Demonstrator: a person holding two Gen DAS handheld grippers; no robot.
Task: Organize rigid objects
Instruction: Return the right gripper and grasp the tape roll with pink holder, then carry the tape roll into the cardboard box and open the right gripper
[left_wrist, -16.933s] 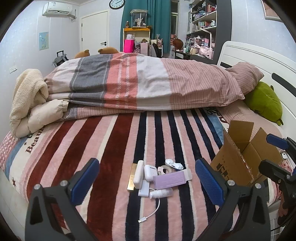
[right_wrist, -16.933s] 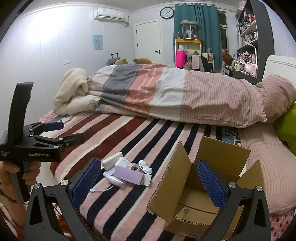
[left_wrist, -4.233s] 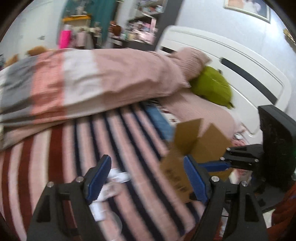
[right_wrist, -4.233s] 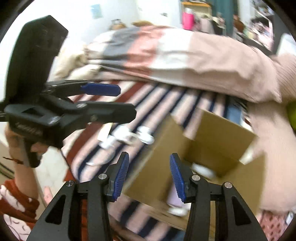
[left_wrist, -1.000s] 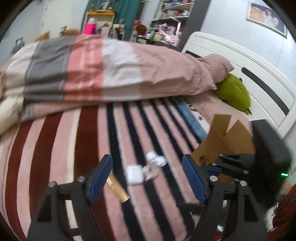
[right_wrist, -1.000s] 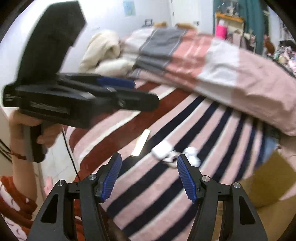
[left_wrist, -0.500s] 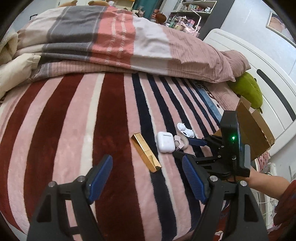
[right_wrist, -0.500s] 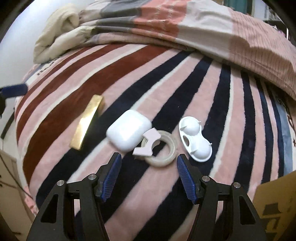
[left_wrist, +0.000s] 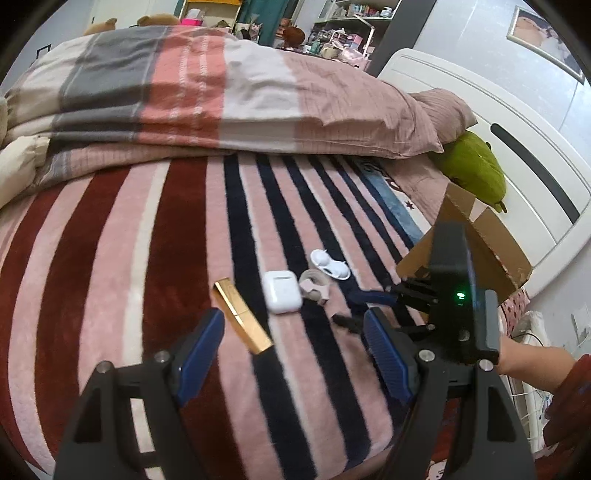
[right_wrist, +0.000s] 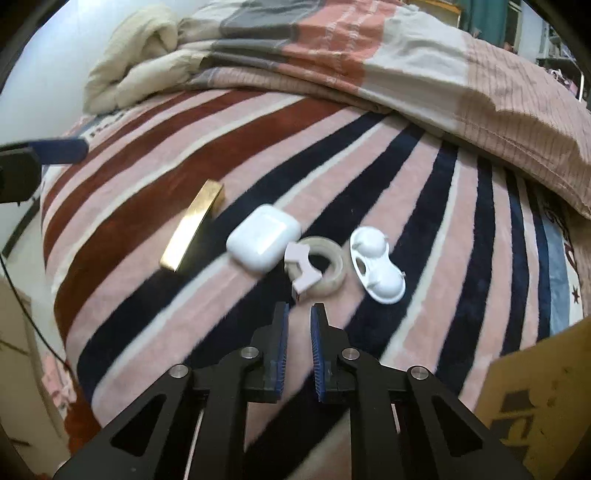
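Observation:
On the striped blanket lie a gold bar (left_wrist: 242, 319) (right_wrist: 194, 229), a white earbud case (left_wrist: 281, 291) (right_wrist: 264, 238), a tape roll with a pink cutter (left_wrist: 314, 288) (right_wrist: 317, 271) and a white twin-cup lens case (left_wrist: 330, 264) (right_wrist: 376, 266). My right gripper (right_wrist: 300, 310) (left_wrist: 351, 308) hovers just short of the tape roll. Its jaws are closing to a narrow gap with nothing between them. My left gripper (left_wrist: 291, 325) is open and low over the blanket, and the near end of the gold bar shows between its fingers.
An open cardboard box (left_wrist: 487, 236) (right_wrist: 535, 398) stands at the right edge of the bed. A folded striped duvet (left_wrist: 221, 92) lies across the far side, with a green plush (left_wrist: 472, 173) by the white headboard. A person's forearm (left_wrist: 528, 360) reaches in from the right.
The right jaws have narrowed from wide apart to a small gap, and that gripper has sunk toward the tape roll. The left gripper has dropped closer to the gold bar.

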